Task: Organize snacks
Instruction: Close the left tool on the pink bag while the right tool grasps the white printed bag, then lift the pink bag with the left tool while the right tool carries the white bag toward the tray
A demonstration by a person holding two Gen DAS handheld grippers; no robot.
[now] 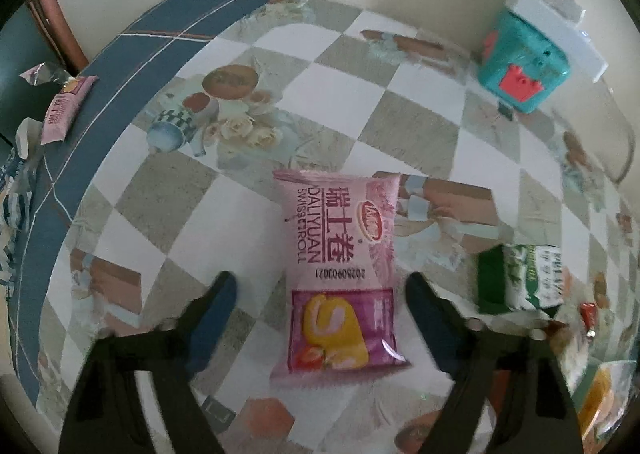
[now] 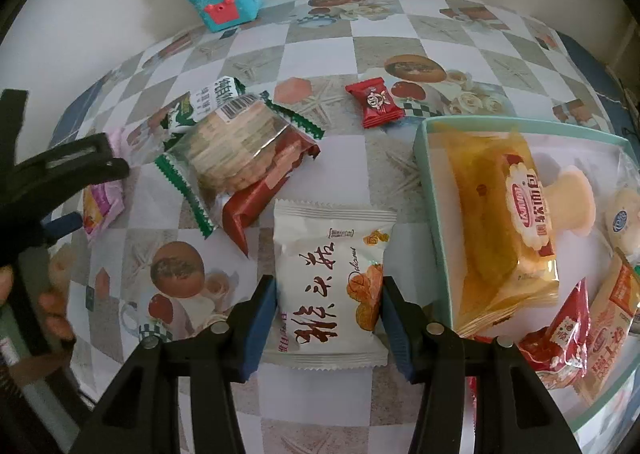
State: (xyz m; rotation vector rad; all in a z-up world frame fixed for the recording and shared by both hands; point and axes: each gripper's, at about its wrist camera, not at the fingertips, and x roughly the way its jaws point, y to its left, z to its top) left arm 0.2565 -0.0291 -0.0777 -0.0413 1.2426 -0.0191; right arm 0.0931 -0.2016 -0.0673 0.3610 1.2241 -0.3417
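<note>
Two snack packets sit between my grippers on the checked tablecloth (image 1: 404, 54). My left gripper (image 1: 320, 290) stands spread around a pink Swiss roll packet (image 1: 340, 246), glossy, with a yellow roll pictured on its purple end; the pads are clear of its sides. My right gripper (image 2: 329, 296) pinches a white pastry packet (image 2: 332, 274) with dark brush lettering and orange pastries printed, lying flat just beside the teal tray (image 2: 428, 190) of wrapped snacks.
</note>
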